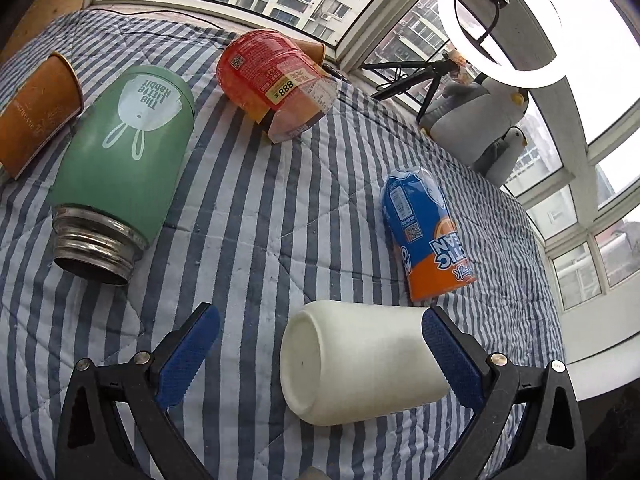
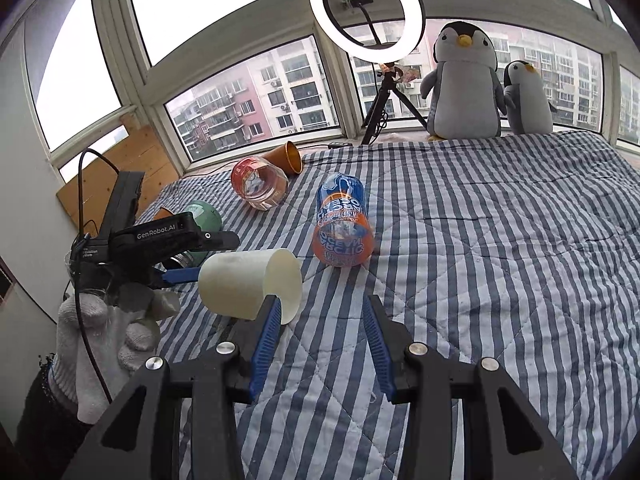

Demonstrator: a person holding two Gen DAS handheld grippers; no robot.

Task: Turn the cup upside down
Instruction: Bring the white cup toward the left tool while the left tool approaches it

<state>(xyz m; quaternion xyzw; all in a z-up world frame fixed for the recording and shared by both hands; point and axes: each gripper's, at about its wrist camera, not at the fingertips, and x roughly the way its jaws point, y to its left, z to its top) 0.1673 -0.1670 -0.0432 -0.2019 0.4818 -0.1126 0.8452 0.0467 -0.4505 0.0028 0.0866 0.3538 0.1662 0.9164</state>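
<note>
- White cup (image 1: 360, 360) lies on its side on the striped bed quilt (image 1: 260, 208), between the left gripper (image 1: 320, 360)'s spread fingers (image 1: 188, 356), unclamped.
- Right gripper (image 2: 320, 344) hangs released beside the cup's rim, grasping nothing.
- Green flask (image 1: 124, 148) reads "The Little Rabbit".
- Red cup (image 1: 272, 80) carries an "888" sticker.
- Blue-orange bottle (image 2: 344, 224) reads "OCEAN".
- The left gripper's body reads "GenRobot.AI".

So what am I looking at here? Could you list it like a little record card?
surface: striped quilt
white cup: lying on its side, between the open fingers of the left gripper
right gripper: open, empty, beside the cup's mouth
other cups lying around: green flask, blue-orange cup, red cup
background: ring light, plush penguins
</note>
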